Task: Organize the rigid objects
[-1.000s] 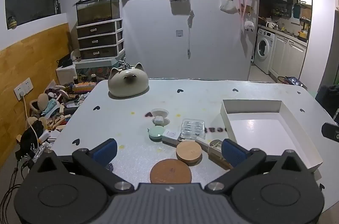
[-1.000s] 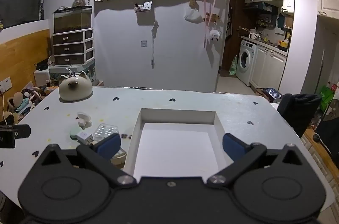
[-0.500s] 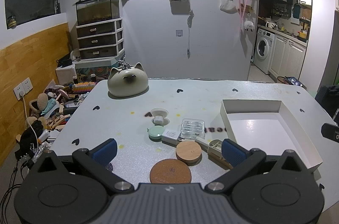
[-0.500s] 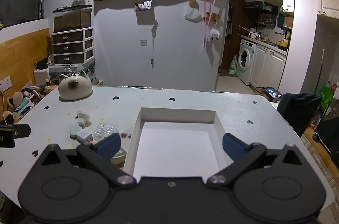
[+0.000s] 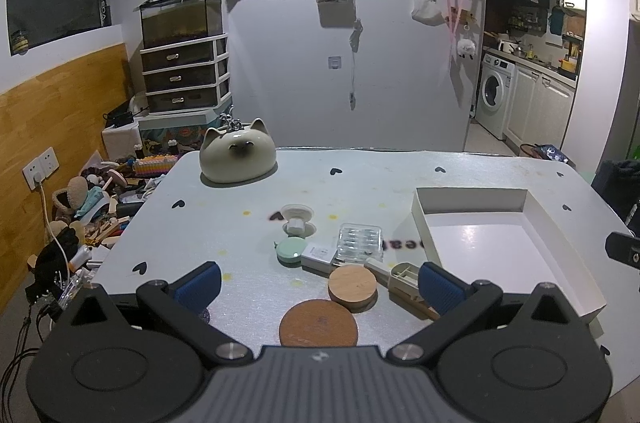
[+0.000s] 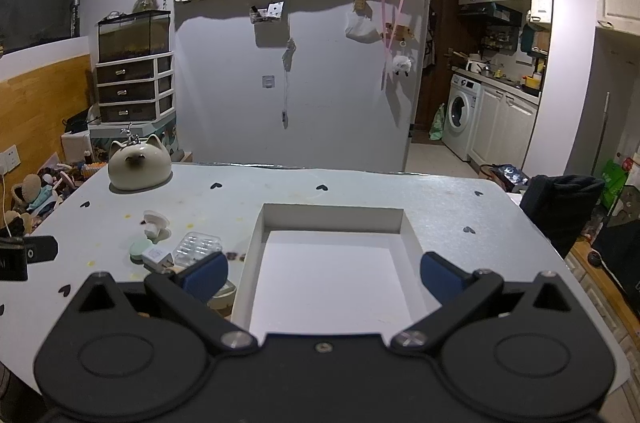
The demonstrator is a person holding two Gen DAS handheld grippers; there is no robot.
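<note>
Two grippers hang at the near edge of a pale grey table, both spread wide with nothing between their blue pads. The left gripper looks over a huddle of small rigid objects: a dark cork coaster nearest the camera, a lighter wooden disc just beyond it and slightly to the right, and a beige plastic holder lying right of the disc, partly behind the right-hand pad. Farther out lie a mint-green round case, a small white adapter touching it on the right, and a clear plastic case beside that. A white suction hook sits beyond the green case. At the far left of the table rests a cream cat-shaped ceramic.

To the right of the huddle stands a shallow white cardboard box, with nothing visible on its floor. The right gripper hovers over this box's near rim, its fingers straddling the opening. From the right wrist view the clear plastic case, the adapter and the green case lie just left of the box, apart from its wall.
</note>
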